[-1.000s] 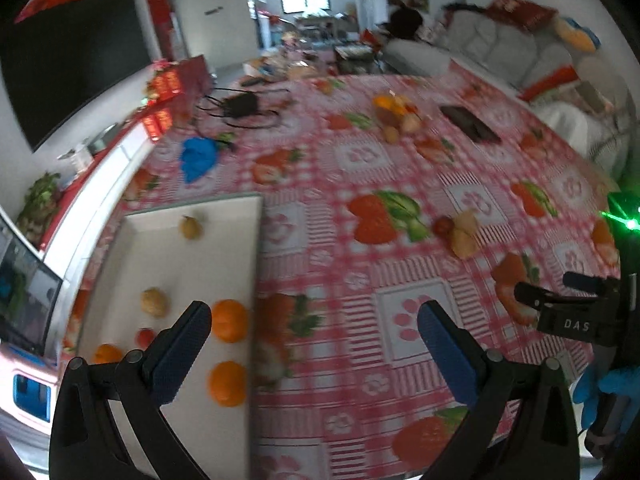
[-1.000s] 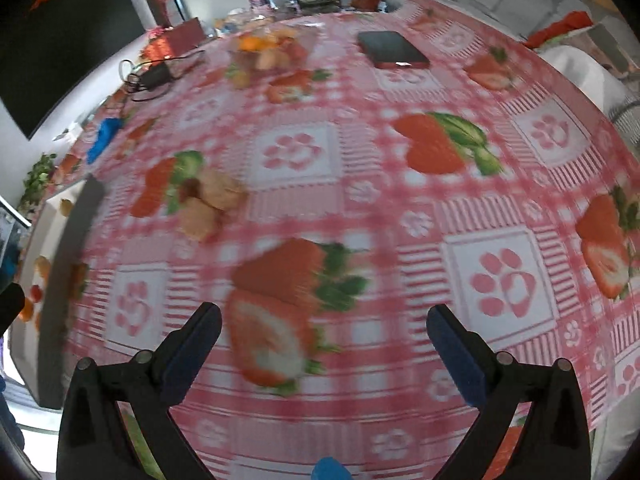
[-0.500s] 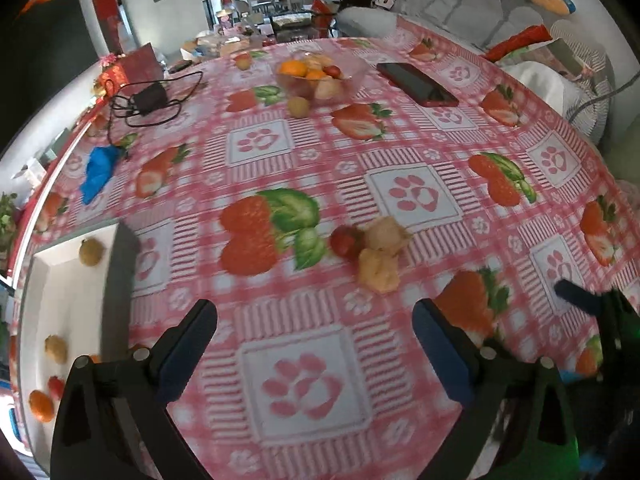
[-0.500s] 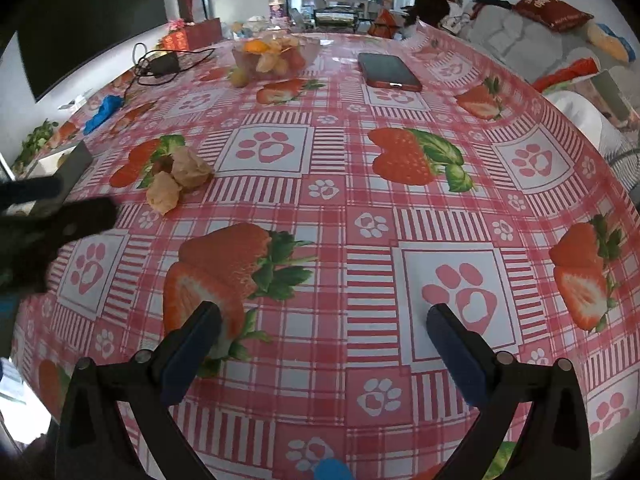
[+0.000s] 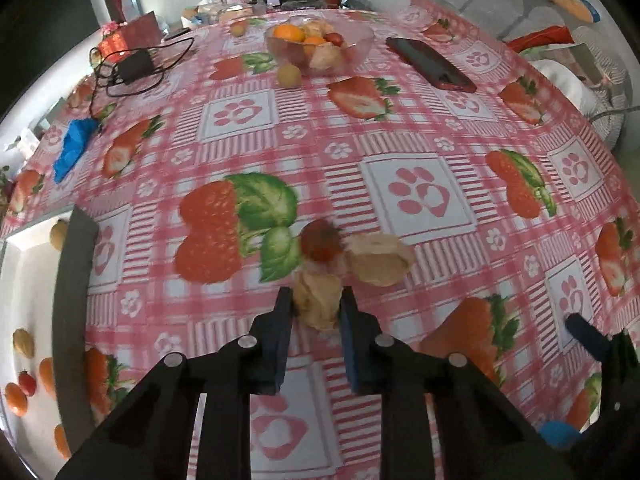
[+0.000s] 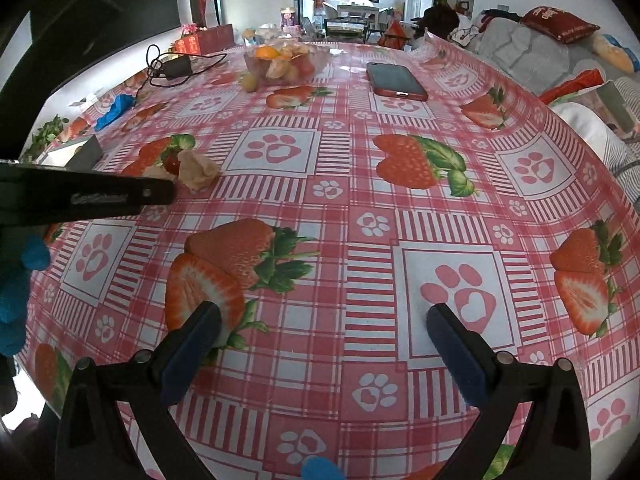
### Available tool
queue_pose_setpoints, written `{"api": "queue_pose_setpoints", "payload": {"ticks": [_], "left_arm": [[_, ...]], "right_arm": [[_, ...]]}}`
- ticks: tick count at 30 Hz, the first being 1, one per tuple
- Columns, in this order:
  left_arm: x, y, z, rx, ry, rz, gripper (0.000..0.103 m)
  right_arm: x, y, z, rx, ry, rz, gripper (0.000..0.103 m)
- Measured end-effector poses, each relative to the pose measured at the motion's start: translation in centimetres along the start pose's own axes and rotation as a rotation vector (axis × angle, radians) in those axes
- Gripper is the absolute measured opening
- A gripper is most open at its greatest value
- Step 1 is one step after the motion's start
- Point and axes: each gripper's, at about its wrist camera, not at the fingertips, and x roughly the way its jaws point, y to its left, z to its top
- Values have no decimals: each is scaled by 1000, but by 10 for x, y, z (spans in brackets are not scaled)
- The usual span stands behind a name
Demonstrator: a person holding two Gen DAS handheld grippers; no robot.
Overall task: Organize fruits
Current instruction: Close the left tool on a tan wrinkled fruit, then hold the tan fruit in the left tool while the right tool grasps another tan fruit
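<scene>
Both grippers were black plastic with dark blue finger pads [image 5: 280, 332] and silver rivets [image 5: 247, 341] at the joints. Pale lettering marked the left gripper [image 6: 100, 196]; a blue-gloved hand [image 6: 16, 292] showed at nine o'clock.

We see the left gripper [image 5: 315, 309] at lower centre, closed around a husked fruit [image 5: 316, 300] on the table [image 5: 420, 128]. Just above lie a cherry tomato [image 5: 320, 240] and, to its right, a second husked fruit [image 5: 378, 258]. A tray [image 5: 24, 280] holding fruits fills the left edge; the fruit bowl [image 5: 320, 46] sits top centre, a phone [image 5: 430, 65] to its right.
</scene>
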Motion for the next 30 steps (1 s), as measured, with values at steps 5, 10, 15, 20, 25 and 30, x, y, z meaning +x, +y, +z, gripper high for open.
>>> {"api": "queue_pose_setpoints", "payload": {"ticks": [5,10,15,20,25,30], "left_arm": [[-13,31,-23,-31,-22,18,25],[-27,60,-50,-62,-44,44,25],[-34,72,-62,-66,-62,48,26],[-34,72,-64,-60,-67,56,27],[-34,72,-63,-58,-71,58,28],[-33,70,-62,-57,-74,57,28]], "right_arm": [[0,0,0,0,-6,0,103],[0,0,-1,0,-7,0,103],[0,0,0,0,-7,-1,103],[0,0,0,0,-2,-1,103],[1,0,0,-1,11,-1,103],[5,0,9,-8,100,5,103]]}}
